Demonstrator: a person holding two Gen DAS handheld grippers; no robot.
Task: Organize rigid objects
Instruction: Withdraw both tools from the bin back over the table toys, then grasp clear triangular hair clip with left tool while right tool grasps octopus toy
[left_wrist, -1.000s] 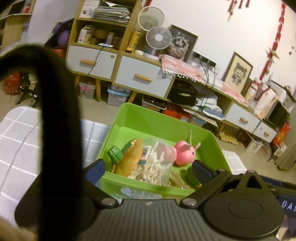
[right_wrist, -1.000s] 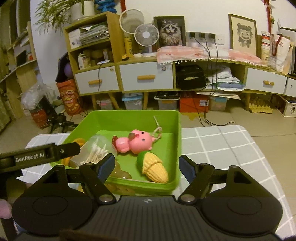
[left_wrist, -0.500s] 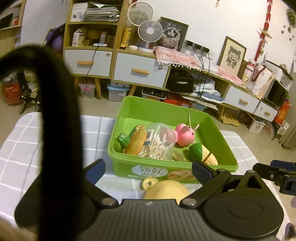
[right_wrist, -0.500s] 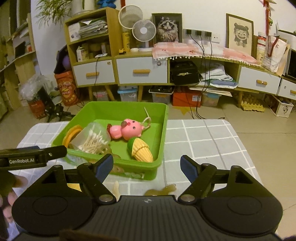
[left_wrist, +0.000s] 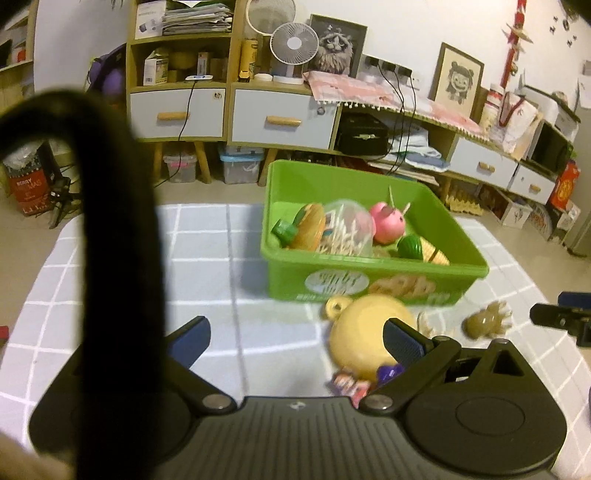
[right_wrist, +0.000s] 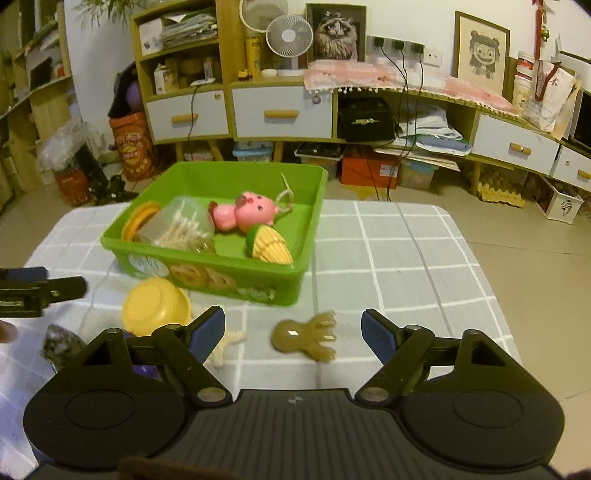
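A green bin (right_wrist: 207, 271) (left_wrist: 376, 286) on the checked tablecloth holds a pink pig toy (right_wrist: 245, 214), a toy corn cob (right_wrist: 271, 247), a clear jar of cotton swabs (right_wrist: 181, 229) and an orange-lidded item (left_wrist: 304, 230). In front of the bin lie a yellow bowl (right_wrist: 155, 306) (left_wrist: 364, 336), a brown octopus toy (right_wrist: 306, 334) (left_wrist: 484, 323), a pale starfish (right_wrist: 225, 345) and a grey stone (right_wrist: 61, 347). My right gripper (right_wrist: 293, 328) stands open around the octopus, above it. My left gripper (left_wrist: 295, 336) is open, its right finger over the bowl.
Small purple and red items (left_wrist: 354, 384) lie just below the bowl. A black cable (left_wrist: 118, 258) hangs across the left wrist view. Cabinets with drawers (right_wrist: 284, 112) and floor clutter stand beyond the table. The tablecloth (right_wrist: 399, 258) extends right of the bin.
Both grippers have drawn back from the bin toward the table's near side. The bowl, octopus, starfish and stone have come into view. Both stay open and empty.
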